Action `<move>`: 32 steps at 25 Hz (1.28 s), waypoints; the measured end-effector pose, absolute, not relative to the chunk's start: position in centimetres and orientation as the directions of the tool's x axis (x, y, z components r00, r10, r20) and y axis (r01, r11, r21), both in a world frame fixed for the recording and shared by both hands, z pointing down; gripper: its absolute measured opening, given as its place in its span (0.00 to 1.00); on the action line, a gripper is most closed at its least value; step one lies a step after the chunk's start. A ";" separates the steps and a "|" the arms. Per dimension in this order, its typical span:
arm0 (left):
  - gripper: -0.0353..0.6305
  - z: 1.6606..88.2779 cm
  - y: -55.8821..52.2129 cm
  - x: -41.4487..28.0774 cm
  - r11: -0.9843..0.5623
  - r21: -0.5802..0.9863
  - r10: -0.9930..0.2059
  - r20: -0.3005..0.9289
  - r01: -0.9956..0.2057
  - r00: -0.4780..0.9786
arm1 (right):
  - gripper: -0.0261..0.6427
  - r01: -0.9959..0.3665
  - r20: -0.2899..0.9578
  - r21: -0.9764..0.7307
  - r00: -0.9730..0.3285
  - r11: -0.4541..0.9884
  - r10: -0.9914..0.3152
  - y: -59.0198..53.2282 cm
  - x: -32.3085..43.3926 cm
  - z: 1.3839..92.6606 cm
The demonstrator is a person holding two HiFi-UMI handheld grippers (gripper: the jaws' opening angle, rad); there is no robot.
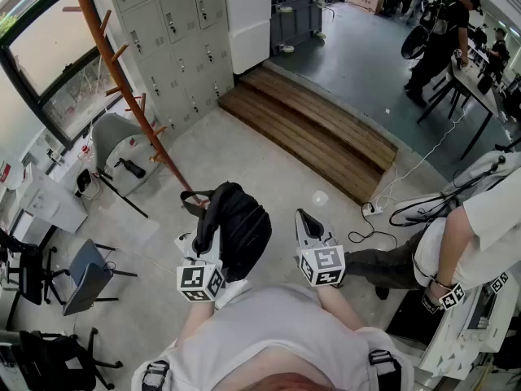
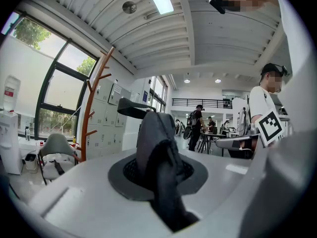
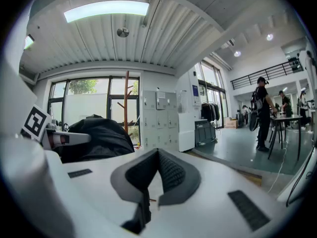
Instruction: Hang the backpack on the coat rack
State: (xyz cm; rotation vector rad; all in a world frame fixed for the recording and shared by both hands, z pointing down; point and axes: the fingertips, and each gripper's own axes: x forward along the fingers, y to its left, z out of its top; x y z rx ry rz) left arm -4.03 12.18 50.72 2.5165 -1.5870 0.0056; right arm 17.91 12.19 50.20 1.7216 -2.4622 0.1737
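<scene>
Backpack (image 1: pixel 240 226), black, hangs in the near middle of the scene above a pale floor (image 1: pixel 244 153), held up by its strap (image 2: pixel 158 152). The left gripper (image 1: pixel 198 239) is clamped on that strap, which fills the narrow gap between its jaws. Just right of the bag and apart from it, the right gripper (image 1: pixel 308 220) holds nothing, its jaws brought together at the tips. Far left, well apart from the bag, the wooden coat rack (image 1: pixel 122 72) stands by a window (image 1: pixel 49 47), with grey lockers (image 1: pixel 175 31) beside it.
</scene>
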 end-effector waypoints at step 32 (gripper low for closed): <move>0.17 51.7 10.2 -10.1 -0.488 0.151 -0.860 0.088 -0.860 0.503 | 0.05 -0.958 0.195 -0.031 -0.285 0.284 -0.939 11.0 11.2 52.0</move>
